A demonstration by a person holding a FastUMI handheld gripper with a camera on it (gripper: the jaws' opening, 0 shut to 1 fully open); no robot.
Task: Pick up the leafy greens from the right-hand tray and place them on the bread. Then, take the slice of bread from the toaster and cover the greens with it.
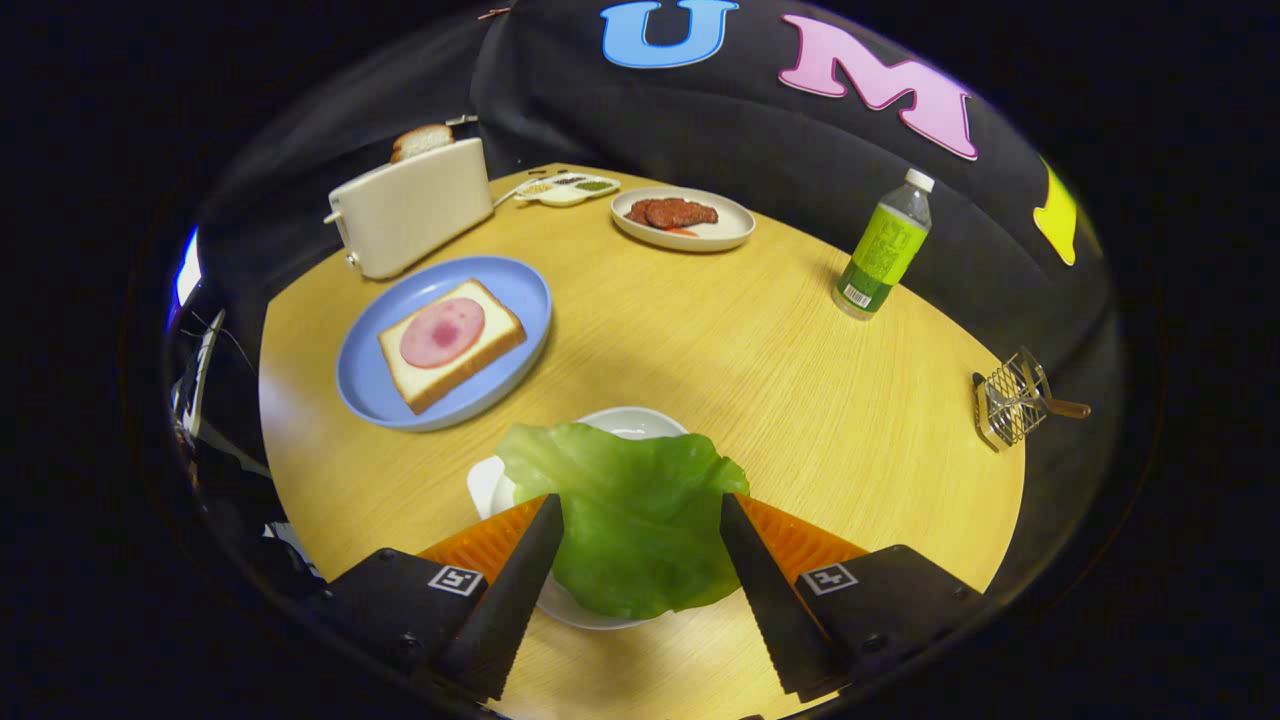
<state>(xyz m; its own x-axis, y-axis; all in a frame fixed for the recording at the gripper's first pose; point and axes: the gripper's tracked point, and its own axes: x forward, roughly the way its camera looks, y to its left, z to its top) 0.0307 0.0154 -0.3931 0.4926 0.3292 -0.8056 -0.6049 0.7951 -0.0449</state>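
A green lettuce leaf [635, 520] lies on a small white tray [640, 418] near the table's front edge. My gripper [638, 497] stands open over it, one finger at each side of the leaf, which nearly fills the gap between them. Beyond the fingers to the left, a blue plate [510, 290] carries a slice of bread [495, 335] topped with a round pink ham slice [442, 332]. Behind that plate stands a cream toaster [410, 208] with a bread slice [421, 140] sticking out of its slot.
A white plate of reddish meat slices [683, 217] and a small condiment dish [566, 188] sit at the table's far side. A green-labelled bottle [884, 250] stands to the right, and a wire rack with a wooden handle [1015, 398] lies at the right edge.
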